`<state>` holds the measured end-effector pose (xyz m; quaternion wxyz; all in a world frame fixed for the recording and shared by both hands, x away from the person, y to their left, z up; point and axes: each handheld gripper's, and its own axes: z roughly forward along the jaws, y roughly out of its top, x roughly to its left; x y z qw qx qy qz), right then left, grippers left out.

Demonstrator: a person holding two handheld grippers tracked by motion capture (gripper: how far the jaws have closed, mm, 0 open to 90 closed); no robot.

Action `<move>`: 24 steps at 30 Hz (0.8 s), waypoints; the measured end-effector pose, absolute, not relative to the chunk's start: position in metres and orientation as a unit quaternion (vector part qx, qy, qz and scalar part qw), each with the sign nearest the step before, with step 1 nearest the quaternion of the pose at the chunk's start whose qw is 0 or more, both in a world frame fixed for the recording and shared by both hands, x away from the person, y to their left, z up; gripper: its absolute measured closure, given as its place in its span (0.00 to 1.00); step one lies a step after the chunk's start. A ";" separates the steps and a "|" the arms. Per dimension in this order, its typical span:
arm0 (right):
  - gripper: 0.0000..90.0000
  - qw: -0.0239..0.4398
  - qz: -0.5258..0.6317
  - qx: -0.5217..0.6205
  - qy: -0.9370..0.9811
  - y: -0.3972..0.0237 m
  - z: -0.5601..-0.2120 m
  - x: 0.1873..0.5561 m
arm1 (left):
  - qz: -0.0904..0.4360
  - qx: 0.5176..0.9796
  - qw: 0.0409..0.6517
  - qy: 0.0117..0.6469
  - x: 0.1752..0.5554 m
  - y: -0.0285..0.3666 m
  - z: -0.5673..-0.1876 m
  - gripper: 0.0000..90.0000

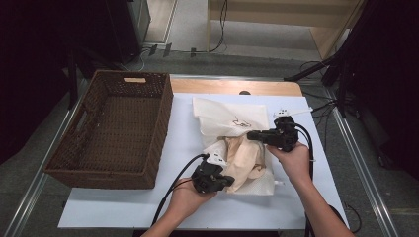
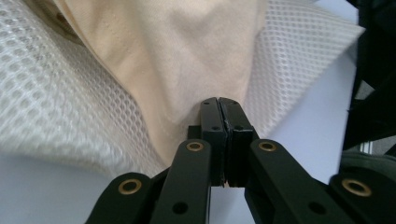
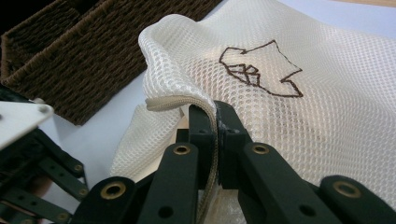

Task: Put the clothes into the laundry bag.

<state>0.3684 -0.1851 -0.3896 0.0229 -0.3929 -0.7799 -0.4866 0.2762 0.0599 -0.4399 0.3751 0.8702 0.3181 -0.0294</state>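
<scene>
- White mesh laundry bag (image 1: 232,121): lies on the white table (image 1: 123,207), just to the right of the wicker basket (image 1: 111,131) (brown line drawing on its upper face); its zippered edge (image 3: 175,102) is lifted on the side toward the basket.
- Beige cloth (image 1: 244,158): sits at the bag's near end, partly under the mesh, spilling toward the person.
- Right gripper (image 1: 254,135): at the bag's right side, jaws pressed together, pinching the zippered edge of the mesh.
- Left gripper (image 1: 228,181): at the bag's near end, farther from the basket than its near right corner; jaws pressed together on a fold of the beige cloth (mesh lies on both sides of that fold).
</scene>
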 end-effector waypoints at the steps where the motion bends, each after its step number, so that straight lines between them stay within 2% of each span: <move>1: 0.97 0.023 -0.486 -0.393 -0.780 -0.185 -0.389 0.368 | -0.022 0.872 0.372 0.318 0.278 0.057 -0.442 1.00; 3: 0.97 0.022 -0.485 -0.393 -0.780 -0.186 -0.389 0.368 | 0.000 0.880 0.358 0.312 0.283 0.047 -0.448 1.00; 11: 0.97 0.023 -0.485 -0.392 -0.782 -0.186 -0.389 0.368 | 0.029 0.874 0.366 0.319 0.301 0.027 -0.453 1.00; 20: 0.97 0.028 -0.488 -0.389 -0.781 -0.184 -0.386 0.363 | 0.048 0.853 0.397 0.334 0.319 0.034 -0.430 1.00; 24: 0.97 0.027 -0.488 -0.390 -0.780 -0.185 -0.386 0.364 | 0.056 0.857 0.391 0.330 0.326 0.029 -0.423 1.00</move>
